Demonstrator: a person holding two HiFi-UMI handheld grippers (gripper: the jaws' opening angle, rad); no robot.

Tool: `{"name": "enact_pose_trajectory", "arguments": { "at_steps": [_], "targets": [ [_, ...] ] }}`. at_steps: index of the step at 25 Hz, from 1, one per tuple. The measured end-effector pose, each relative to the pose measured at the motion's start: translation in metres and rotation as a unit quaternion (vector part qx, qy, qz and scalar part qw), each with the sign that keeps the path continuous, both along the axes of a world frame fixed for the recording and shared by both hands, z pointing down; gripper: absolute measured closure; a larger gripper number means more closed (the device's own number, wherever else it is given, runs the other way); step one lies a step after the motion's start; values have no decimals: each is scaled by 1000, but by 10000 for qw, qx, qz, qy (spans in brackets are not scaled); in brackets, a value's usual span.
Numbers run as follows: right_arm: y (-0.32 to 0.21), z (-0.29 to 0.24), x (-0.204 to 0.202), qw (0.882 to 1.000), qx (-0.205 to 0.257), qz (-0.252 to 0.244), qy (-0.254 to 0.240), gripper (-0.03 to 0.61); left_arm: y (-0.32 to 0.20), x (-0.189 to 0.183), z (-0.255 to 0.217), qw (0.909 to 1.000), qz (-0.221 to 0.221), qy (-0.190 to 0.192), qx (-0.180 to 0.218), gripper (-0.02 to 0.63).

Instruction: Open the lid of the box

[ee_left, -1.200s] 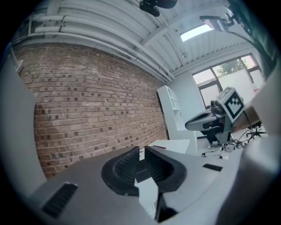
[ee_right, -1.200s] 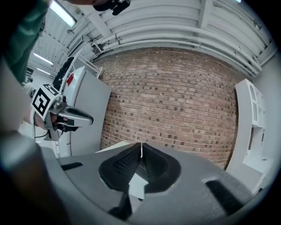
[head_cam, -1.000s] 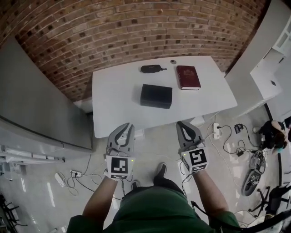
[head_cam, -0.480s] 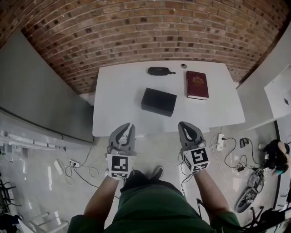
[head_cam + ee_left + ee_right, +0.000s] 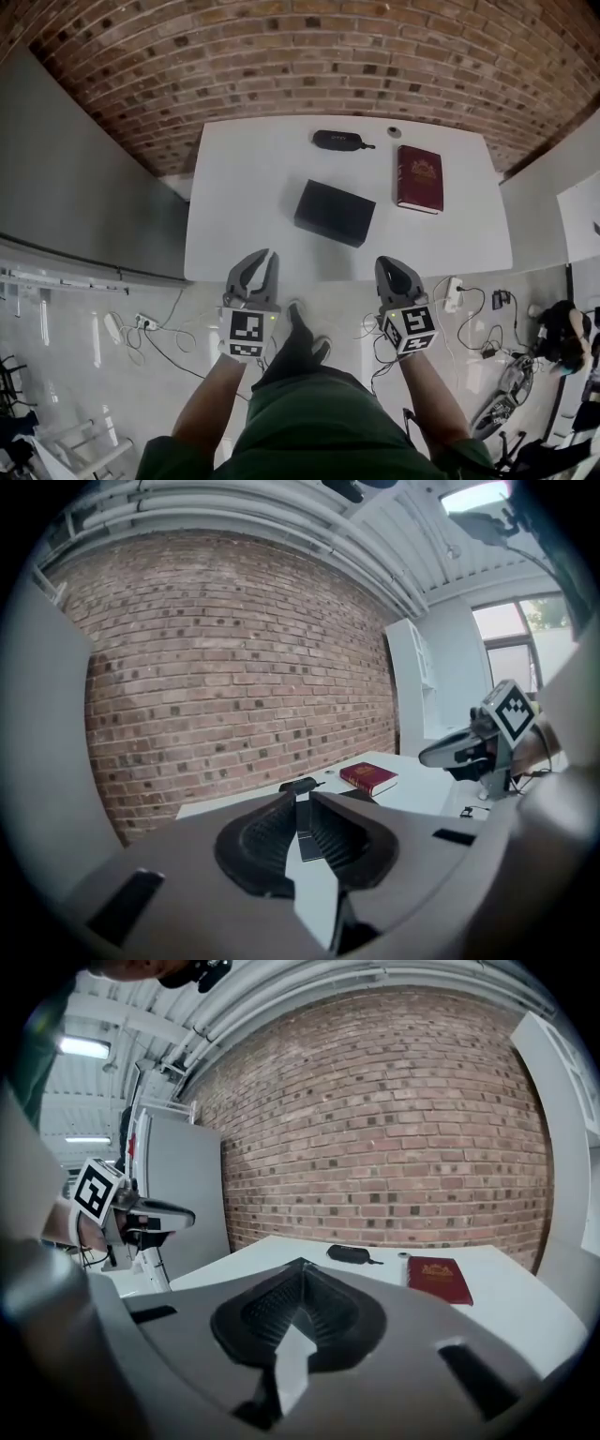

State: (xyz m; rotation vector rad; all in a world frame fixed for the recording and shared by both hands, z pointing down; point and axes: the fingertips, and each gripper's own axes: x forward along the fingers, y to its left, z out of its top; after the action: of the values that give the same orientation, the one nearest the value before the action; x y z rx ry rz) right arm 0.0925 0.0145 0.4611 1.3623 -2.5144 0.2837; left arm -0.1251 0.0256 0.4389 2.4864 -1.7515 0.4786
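Note:
The black box lies with its lid down on the white table, a little left of the table's middle. Both grippers hang short of the table's near edge, over the floor. My left gripper is shut and holds nothing; in the left gripper view a sliver of the box shows just past its jaws. My right gripper is shut and empty too. In the right gripper view its own jaws hide the box.
A dark red book lies at the table's right, a black pouch and a small round object at its far edge. A brick wall stands behind. Cables and a power strip lie on the floor. My foot is below.
The head view has shifted toward the table, which now sits lower and more centred. Both grippers keep their pose, shut, just short of the near edge. A foot has stepped forward.

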Motion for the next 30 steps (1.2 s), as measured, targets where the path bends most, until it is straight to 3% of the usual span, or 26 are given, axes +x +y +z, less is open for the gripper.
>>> {"name": "enact_pose_trajectory", "arguments": {
  "at_steps": [7,10,13,20,30],
  "targets": [
    [-37,35,7,9992,-380,115,62,545,-53,1,57,9979,466,-17,-445,583],
    [-53,50,7,9983,-519,217,151,534,-71,3,83,9942,835,-39,-678,498],
    [-62,63,4,9976,-622,241,208,515,-87,2,108,9892,1114,-38,-953,461],
    [-73,93,1,9955,-899,278,83,408,-113,15,150,9750,1676,-105,-1458,443],
    [-79,125,-9,9939,-1105,4,65,342,-127,31,177,9638,1756,-179,-1999,394]
  ]
}}
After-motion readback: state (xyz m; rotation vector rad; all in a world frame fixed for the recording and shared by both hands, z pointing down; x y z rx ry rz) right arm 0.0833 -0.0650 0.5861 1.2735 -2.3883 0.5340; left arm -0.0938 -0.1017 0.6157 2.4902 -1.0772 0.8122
